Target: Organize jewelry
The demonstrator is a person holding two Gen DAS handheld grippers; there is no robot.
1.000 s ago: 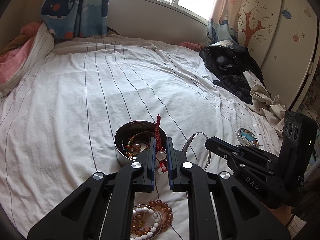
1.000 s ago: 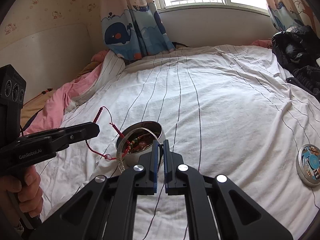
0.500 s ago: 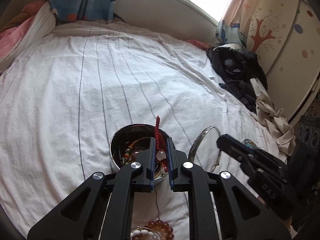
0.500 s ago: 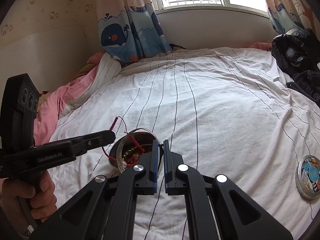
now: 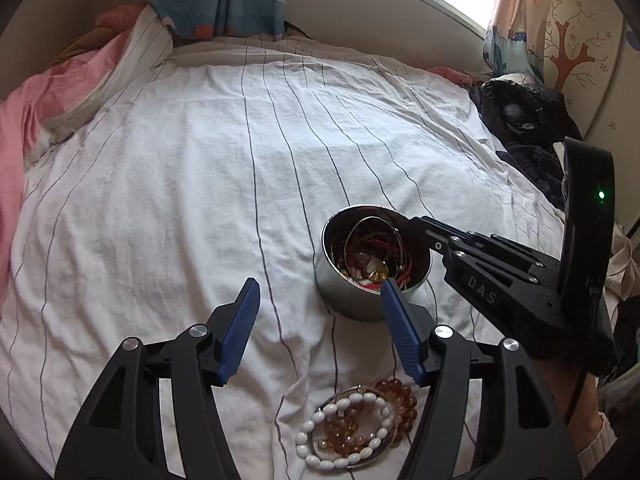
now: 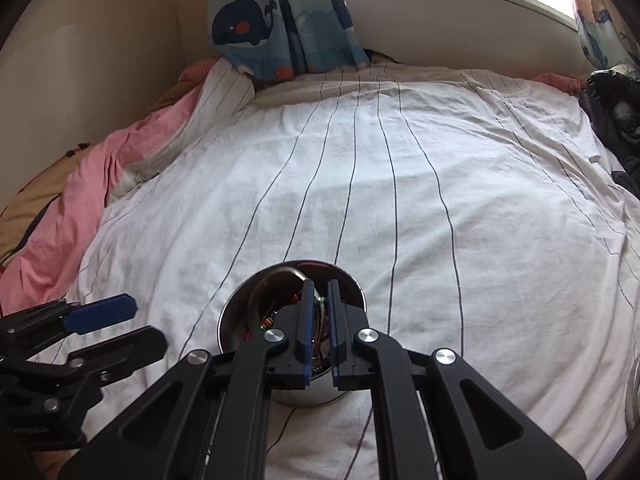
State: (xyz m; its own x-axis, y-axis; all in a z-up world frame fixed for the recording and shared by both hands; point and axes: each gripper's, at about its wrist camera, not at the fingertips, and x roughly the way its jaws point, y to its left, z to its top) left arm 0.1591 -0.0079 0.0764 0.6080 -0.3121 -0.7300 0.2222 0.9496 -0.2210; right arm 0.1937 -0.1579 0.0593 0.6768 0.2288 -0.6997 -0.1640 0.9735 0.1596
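A round steel bowl (image 5: 352, 300) stands on the striped white bedsheet and holds red cord jewelry (image 5: 376, 246), beads and a silver bangle (image 5: 362, 226). My left gripper (image 5: 320, 292) is open and empty, just in front and left of the bowl. My right gripper (image 6: 319, 286) is over the bowl (image 6: 232, 320), its jaws nearly shut on the silver bangle (image 6: 318, 304) inside it. It shows from the side in the left wrist view (image 5: 416, 226). A white bead bracelet (image 5: 344, 432) and amber bead bracelets (image 5: 394, 396) lie on the sheet under my left gripper.
The bedsheet (image 5: 240, 160) stretches far behind the bowl. A pink blanket (image 6: 60, 220) lies along the left edge. Dark clothes (image 5: 524, 120) are piled at the right. Whale curtains (image 6: 280, 12) hang at the back under the window.
My left gripper opened and let the red cord bracelet drop into the bowl, then shifted left. My right gripper moved over the bowl with the silver bangle.
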